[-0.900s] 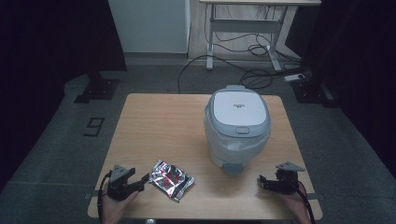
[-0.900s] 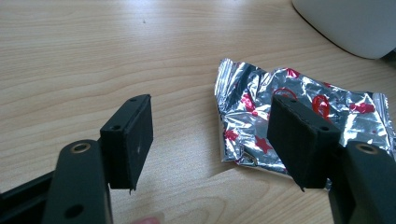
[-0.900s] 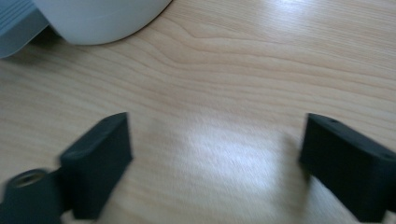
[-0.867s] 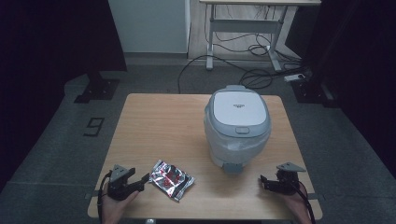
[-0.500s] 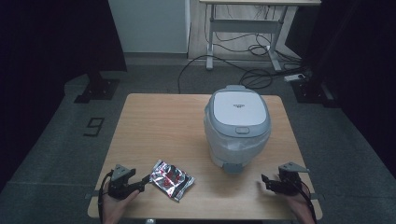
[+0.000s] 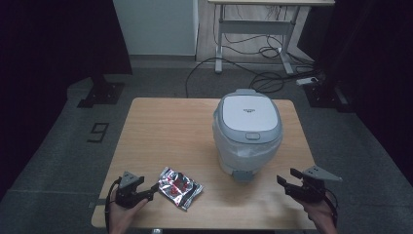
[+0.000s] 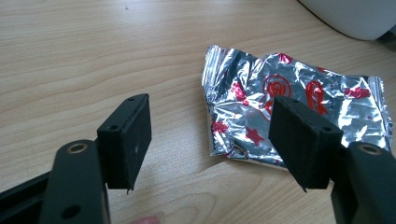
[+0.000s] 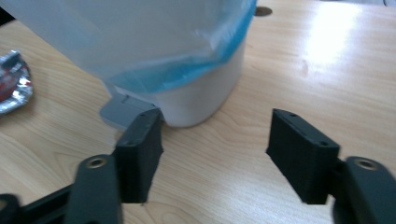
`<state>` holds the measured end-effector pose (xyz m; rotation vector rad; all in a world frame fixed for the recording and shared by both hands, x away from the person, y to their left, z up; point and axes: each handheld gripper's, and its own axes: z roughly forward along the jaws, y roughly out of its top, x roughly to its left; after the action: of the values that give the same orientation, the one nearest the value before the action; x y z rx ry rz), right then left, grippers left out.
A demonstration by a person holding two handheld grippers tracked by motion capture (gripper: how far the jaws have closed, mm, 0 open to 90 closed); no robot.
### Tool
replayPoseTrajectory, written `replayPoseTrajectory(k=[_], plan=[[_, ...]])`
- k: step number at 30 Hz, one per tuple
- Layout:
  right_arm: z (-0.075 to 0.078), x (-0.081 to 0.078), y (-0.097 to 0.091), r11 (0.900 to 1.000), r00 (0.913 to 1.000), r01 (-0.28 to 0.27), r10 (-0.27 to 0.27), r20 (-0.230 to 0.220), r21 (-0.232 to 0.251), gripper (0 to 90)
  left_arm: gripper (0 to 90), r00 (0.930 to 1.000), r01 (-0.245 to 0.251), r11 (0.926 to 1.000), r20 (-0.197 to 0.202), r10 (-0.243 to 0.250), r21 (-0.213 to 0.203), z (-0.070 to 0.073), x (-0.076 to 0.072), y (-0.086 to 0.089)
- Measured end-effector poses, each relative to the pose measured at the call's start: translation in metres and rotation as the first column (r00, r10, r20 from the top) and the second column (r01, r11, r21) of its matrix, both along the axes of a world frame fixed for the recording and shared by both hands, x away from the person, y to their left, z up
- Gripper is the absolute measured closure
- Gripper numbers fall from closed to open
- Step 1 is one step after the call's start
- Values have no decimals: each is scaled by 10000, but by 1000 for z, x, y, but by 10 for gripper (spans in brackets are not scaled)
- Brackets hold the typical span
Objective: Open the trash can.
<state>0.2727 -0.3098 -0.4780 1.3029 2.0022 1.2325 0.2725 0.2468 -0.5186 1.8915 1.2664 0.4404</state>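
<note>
A crumpled silver foil wrapper (image 6: 180,186) with red print lies flat near the table's front left. My left gripper (image 6: 152,190) sits low just left of it, open. In the left gripper view the jaws (image 7: 212,126) stand wide apart and the wrapper (image 7: 252,79) lies just ahead, one corner behind the right jaw, untouched. A white bin (image 6: 248,129) with a grey lid stands right of centre. My right gripper (image 6: 287,176) is open at the front right, pointing at the bin's base. In the right gripper view (image 8: 215,135), nothing is between the jaws.
The bin (image 8: 163,42) has a bluish plastic liner hanging over its rim and a grey foot pedal (image 8: 119,114) at its front. The wooden table (image 6: 165,131) has bare room on its left half. Beyond it are a dark floor, cables and a desk frame.
My right gripper has shifted a little to the right along the front edge. The left gripper and the wrapper have stayed where they were.
</note>
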Motion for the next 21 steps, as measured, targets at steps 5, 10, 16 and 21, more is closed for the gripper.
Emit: replayPoseTrajectory(k=[5, 10, 16, 21], plan=[[12, -2, 4, 9998, 9995, -170, 168, 267, 56, 461, 292, 10000, 10, 10000, 79, -11, 14, 1, 0, 1], [23, -3, 10, 9991, 9979, -403, 397, 513, 104, 564, 292, 10000, -1, 10000, 84, 1, 24, 1, 0, 2], [35, -8, 16, 9951, 9916, -966, 943, 883, 223, 705, 281, 10000, -45, 10000, 74, 44, 68, 0, 1, 2], [45, -13, 18, 9916, 9849, -1244, 1193, 1255, 342, 804, 281, 10000, -50, 10000, 41, 50, -26, 0, 1, 2]])
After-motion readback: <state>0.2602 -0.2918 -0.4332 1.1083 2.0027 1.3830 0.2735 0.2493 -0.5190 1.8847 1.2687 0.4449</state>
